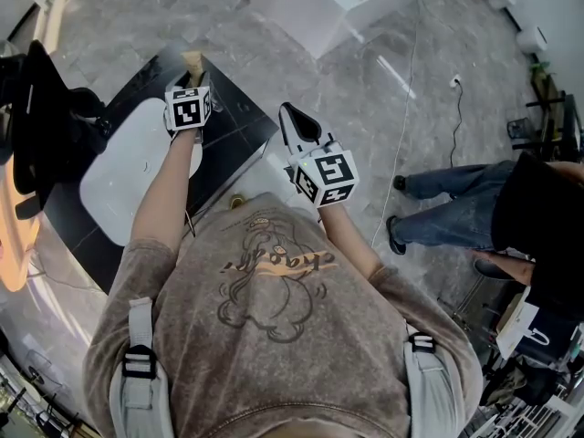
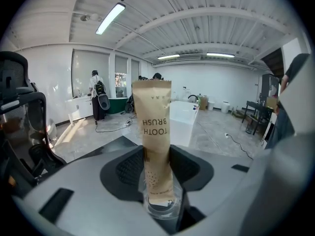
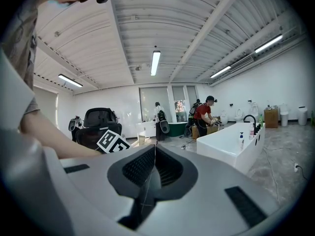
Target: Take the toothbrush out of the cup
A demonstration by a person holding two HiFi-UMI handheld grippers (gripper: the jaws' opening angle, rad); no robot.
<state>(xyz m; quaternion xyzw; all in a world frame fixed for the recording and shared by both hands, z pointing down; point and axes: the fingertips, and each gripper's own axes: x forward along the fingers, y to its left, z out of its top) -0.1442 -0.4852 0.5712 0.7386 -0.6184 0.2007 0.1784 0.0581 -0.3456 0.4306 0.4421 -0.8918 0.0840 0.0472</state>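
Overhead, my left gripper [image 1: 190, 88] hovers above the black bench [image 1: 239, 121], near its far edge; my right gripper [image 1: 292, 117] hangs past the bench's right edge, over open grey floor [image 1: 365, 89]. Left gripper view: clamped on the toothbrush [image 2: 155, 132], upright in its cup [image 2: 162, 211]. Right gripper view: clenched, empty.

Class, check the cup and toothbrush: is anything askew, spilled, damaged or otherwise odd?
Nothing stands out. The paper-wrapped toothbrush stands nearly upright in the clear cup, gripped by the left claw. No spill or tear shows.
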